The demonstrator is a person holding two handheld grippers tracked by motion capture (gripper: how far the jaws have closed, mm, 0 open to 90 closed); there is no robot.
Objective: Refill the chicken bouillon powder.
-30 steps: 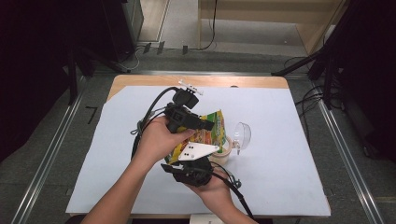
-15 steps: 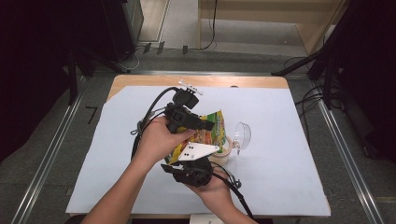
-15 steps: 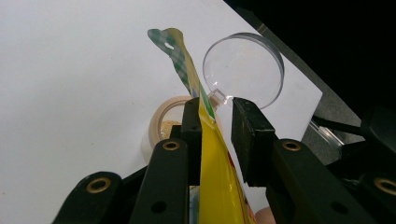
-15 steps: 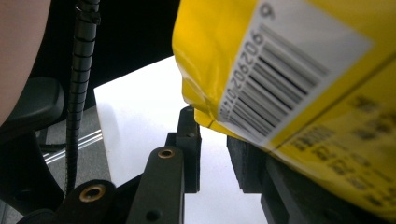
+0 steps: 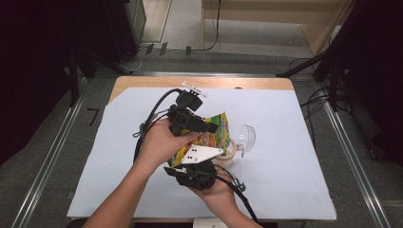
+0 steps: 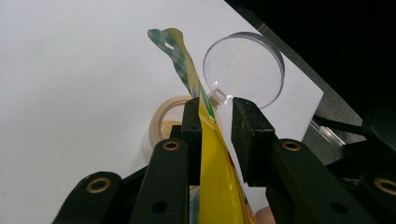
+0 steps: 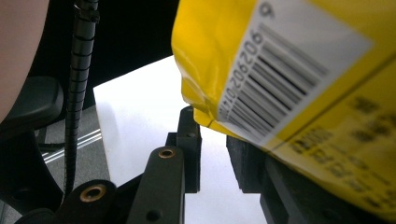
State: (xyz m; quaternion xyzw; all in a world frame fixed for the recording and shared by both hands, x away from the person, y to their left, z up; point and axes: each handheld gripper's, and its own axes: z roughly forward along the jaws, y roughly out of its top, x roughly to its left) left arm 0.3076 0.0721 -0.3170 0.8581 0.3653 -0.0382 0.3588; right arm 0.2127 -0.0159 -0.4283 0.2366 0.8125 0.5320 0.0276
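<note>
Snack bag (image 5: 215, 136) up off the worktop (image 5: 294, 142), tilted over a small beige jar (image 6: 159, 125) with clear round lid (image 6: 245, 65) flipped open beside it.

Left tool (image 6: 217, 105): jaws apart, bag edge passing between, lying against one pad, clear gap to the other. No clamp seen.

Right tool (image 7: 212, 121): jaws apart, barcode corner of bag just above the tips, worktop visible through the gap. No clamp seen.

Step judged: emptying bag into jar.

Recommended: close both tools firmly on the bag before tipping further; keep the bag mouth directly over the jar opening; tilt slowly; keep clear of the open lid, since a knock could shift the jar.

Risk: slack bag sliding between open pads, spillage onto the worktop.
</note>
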